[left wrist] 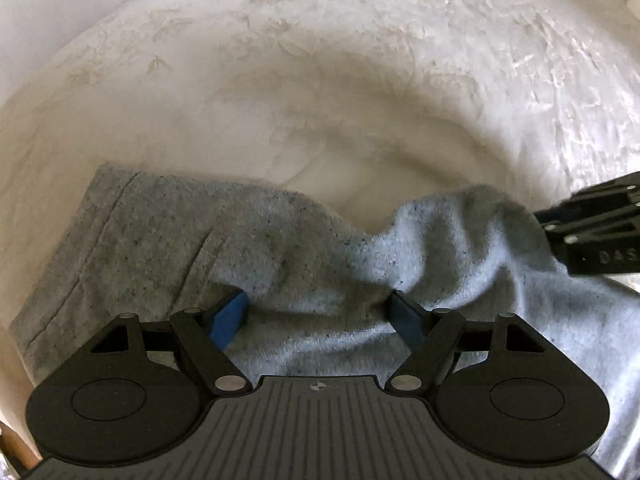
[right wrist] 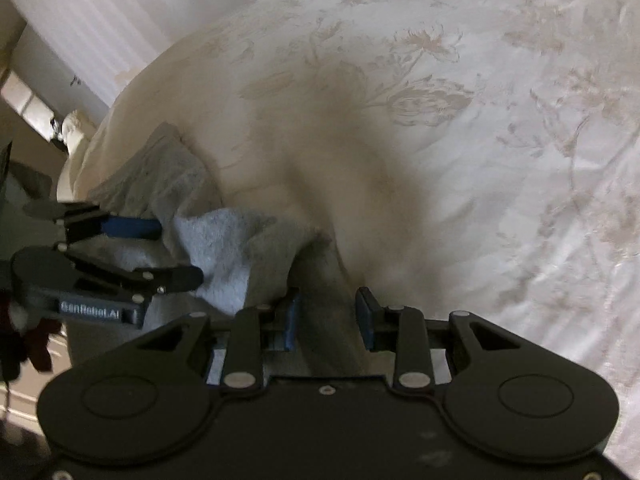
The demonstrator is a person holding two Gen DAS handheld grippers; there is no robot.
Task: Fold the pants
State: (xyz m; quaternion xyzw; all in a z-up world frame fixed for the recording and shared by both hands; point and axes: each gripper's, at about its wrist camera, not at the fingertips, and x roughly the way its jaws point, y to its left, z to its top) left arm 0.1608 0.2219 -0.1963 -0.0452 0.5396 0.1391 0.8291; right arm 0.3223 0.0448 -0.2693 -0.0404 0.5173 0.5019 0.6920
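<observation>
Two grippers work over grey pants (left wrist: 256, 248) lying on a white, flower-patterned bedspread (left wrist: 360, 80).

The left gripper (left wrist: 318, 312) has its jaws spread wide. Its blue pads (left wrist: 232, 316) press down into the cloth, with a broad span of fabric lying loose between them and nothing pinched. In its own view it points forward and down at the garment. From the right wrist view the left gripper (right wrist: 176, 252) enters level from the left edge, its fingers reaching toward a raised bunch of the pants (right wrist: 224, 248).

The right gripper (right wrist: 329, 312) is parted only a moderate way. A fold of grey cloth runs up between its pads (right wrist: 366, 316), near the left one, but blur and shadow hide whether either pad touches it. In the left wrist view the right gripper (left wrist: 540, 220) comes in from the right edge, its tips against the lifted, lighter part of the fabric.

The pants stretch across in front of the left gripper, long axis running left to right. The flat end with its seams lies beyond the left pad, and the bunched part rises toward the right gripper.
</observation>
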